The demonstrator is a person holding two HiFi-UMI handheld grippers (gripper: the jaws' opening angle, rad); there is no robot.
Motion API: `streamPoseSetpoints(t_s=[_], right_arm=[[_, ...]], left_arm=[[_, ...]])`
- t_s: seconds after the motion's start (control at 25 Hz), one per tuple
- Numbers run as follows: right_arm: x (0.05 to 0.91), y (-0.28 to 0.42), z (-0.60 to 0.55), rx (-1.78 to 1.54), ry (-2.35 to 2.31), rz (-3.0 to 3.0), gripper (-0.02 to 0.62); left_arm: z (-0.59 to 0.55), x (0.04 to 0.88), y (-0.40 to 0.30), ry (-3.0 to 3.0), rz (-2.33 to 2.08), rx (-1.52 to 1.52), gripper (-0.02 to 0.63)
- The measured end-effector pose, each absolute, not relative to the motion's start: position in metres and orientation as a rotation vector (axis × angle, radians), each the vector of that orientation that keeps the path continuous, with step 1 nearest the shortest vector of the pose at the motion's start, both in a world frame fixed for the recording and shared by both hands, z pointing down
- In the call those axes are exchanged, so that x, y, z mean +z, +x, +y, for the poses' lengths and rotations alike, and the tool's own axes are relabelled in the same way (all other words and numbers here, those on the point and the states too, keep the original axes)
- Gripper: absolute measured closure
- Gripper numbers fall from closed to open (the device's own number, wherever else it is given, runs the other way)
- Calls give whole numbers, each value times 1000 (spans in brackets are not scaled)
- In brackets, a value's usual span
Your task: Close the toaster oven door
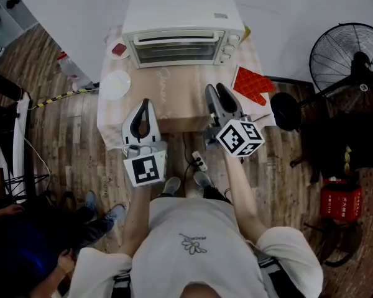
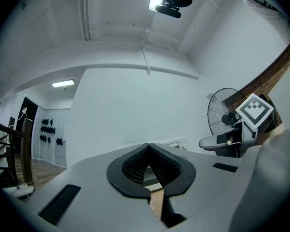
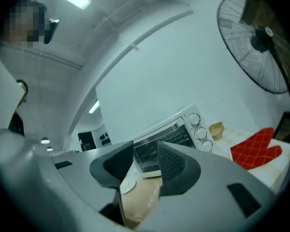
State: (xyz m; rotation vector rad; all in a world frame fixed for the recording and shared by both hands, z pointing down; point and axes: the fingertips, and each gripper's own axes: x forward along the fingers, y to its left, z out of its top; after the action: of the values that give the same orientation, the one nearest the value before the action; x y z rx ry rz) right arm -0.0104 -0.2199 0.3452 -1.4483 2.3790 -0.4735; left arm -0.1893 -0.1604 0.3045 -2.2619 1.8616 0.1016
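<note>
Wood-plank floor (image 1: 68, 141), white wall (image 1: 81, 17) — small table (image 1: 180, 98) under toaster oven (image 1: 180, 27)

The toaster oven (image 1: 183, 27) sits at the back of the table (image 1: 180, 101), against the wall ahead of you. A plate (image 1: 115, 84) lies on the table left-front of it and an oven mitt (image 1: 253, 84) right-front. Your left gripper (image 1: 145, 102) and right gripper (image 1: 216, 89) hang side by side over the table's near edge. A fan (image 1: 348, 58) stands on the floor right of the table.
</note>
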Motion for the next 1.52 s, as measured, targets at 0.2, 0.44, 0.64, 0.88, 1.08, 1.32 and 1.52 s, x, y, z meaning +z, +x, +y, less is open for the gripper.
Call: streamPoseSetpoints(t_s=[0.2,0.44,0.64,0.88,1.08,1.32,1.52], right_arm=[[345,-21,-191,-225,-1606,2508,474],[344,-24,-170,-24,-1731,2566,509],[332,-24,-151,91,-1754,2565,569],[330,-23,-137,103,-1781,2545,585],[336,-19,-136,62,-1793,2553,586],[340,-17,-136,18,-1782,2555,586],[340,-15,-137,17,-1783,2554,586]], left_arm=[[-155,304,-185,-2259,1850,105,591],[-143,305,-181,-2267,1822,99,591],[-134,301,-177,-2274,1811,121,591],[-127,299,-172,-2331,1814,130,592],[-127,296,-173,-2321,1824,123,591],[-127,298,-175,-2308,1839,122,591],[-127,297,-176,-2302,1843,124,591]])
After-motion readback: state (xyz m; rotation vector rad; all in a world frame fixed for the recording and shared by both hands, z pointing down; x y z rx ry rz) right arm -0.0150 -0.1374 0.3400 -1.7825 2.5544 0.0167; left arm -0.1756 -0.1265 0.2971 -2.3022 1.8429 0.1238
